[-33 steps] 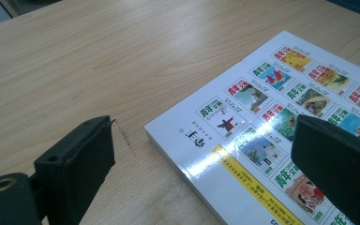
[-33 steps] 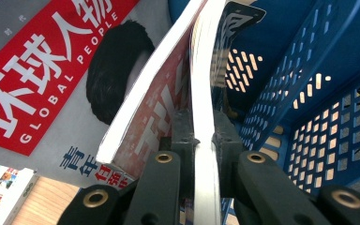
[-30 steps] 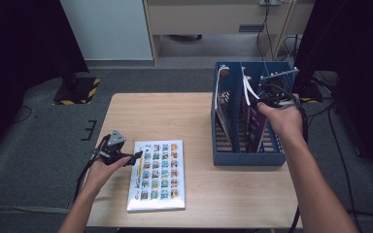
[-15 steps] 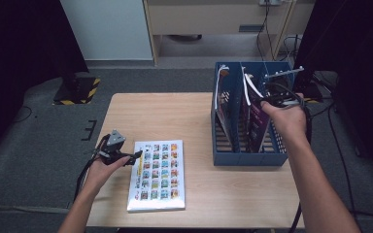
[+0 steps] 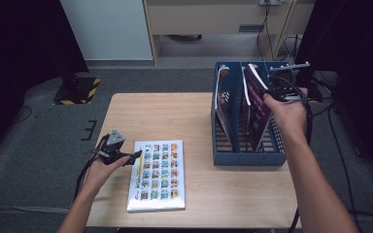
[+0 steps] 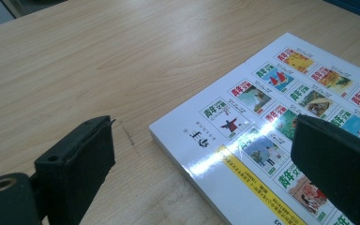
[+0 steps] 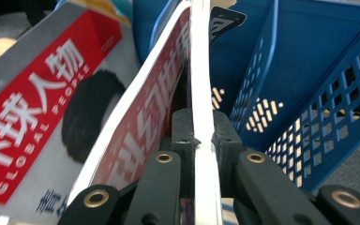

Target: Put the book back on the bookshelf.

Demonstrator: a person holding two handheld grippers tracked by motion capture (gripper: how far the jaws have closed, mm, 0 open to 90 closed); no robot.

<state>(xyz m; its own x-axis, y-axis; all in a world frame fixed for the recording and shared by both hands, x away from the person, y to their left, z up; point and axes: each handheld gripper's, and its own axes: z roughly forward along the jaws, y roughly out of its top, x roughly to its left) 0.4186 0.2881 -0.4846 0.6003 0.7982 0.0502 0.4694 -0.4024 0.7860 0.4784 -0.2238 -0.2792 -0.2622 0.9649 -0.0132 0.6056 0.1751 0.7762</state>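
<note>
Nearest the person, the left gripper (image 5: 135,155) rests with its jaws apart at the left edge of a flat book (image 5: 157,175) on the table (image 5: 175,116), clasping nothing. Farther off, the right gripper (image 5: 268,92) is clamped on the top edge of a magazine (image 5: 257,104) standing tilted in the middle slot of the blue rack (image 5: 245,158), at the table's right. A second magazine (image 5: 222,97) leans in the left slot.

To do this step well, judged from the frame: keep the grip firm near the spine, move the magazine along the slot's line, and avoid scraping the divider or dragging the neighbour.

The right gripper view shows the pads (image 7: 225,133) pinching the white page edge (image 7: 200,93), a red cover (image 7: 136,122) to one side and perforated blue wall (image 7: 309,93) to the other; the high view cannot resolve that contact. The left gripper view shows the book's corner (image 6: 159,129) lying between the spread pads (image 6: 86,159), untouched. The high view alone gives the rack's three slots and both hands' places.
</note>
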